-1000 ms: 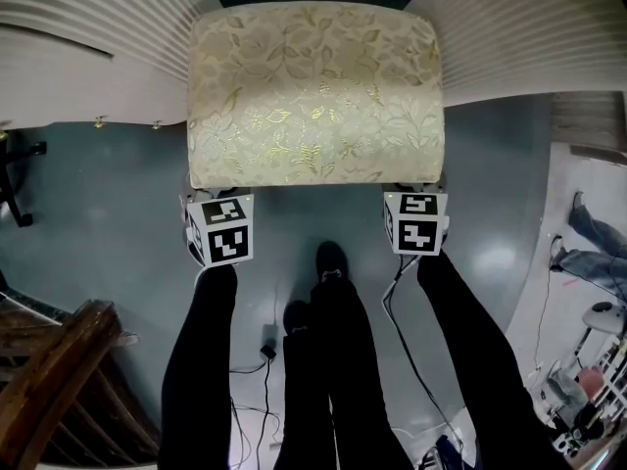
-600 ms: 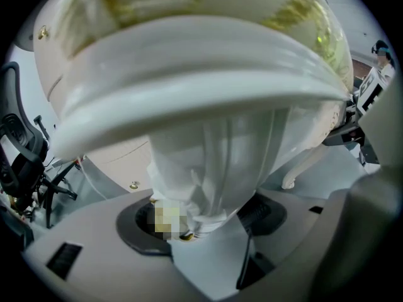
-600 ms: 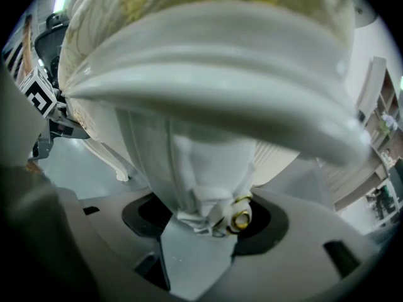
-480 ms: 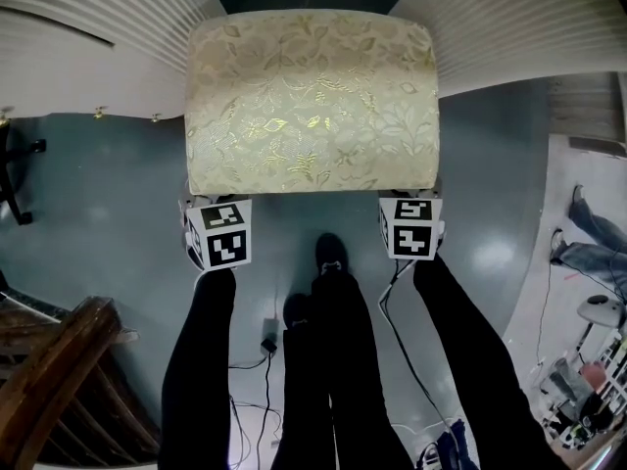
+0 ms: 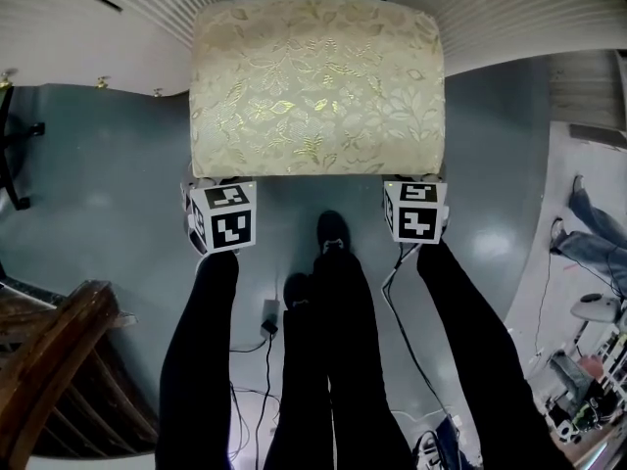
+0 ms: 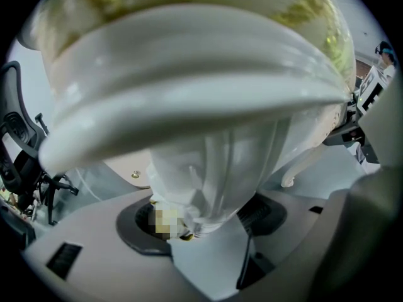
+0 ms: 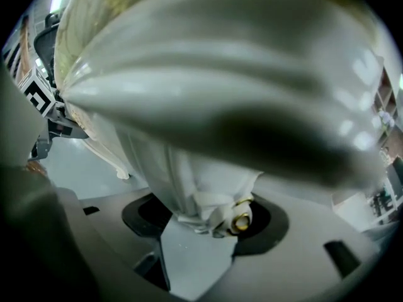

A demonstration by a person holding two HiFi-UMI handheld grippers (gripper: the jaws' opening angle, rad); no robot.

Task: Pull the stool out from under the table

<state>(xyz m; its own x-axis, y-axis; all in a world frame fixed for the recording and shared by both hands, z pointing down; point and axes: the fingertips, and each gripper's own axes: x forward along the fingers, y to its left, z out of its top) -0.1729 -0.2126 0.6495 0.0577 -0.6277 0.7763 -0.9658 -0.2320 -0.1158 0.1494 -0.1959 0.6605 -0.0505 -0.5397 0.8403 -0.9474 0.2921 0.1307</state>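
The stool [image 5: 315, 81] has a cream, leaf-patterned cushion and white carved legs; its far end sits in the gap of the white slatted table [image 5: 118, 8]. My left gripper [image 5: 217, 186] is at the stool's near left corner and my right gripper [image 5: 416, 184] at its near right corner, their tips hidden under the seat edge. In the left gripper view a white stool leg [image 6: 214, 168] fills the space between the jaws of the left gripper [image 6: 208, 231]. In the right gripper view another white leg [image 7: 182, 181] with a gold foot ring sits clamped in the right gripper [image 7: 201, 231].
A dark wooden chair [image 5: 59, 370] stands at the lower left. Cables [image 5: 265, 331] trail over the grey floor by my shoes [image 5: 331, 243]. Another person's legs [image 5: 588, 233] lie at the right edge, and a black chair base [image 5: 10, 164] at the left edge.
The head view has shifted a little, so the stool sits slightly higher in the picture. Both grippers stay at the same stool corners.
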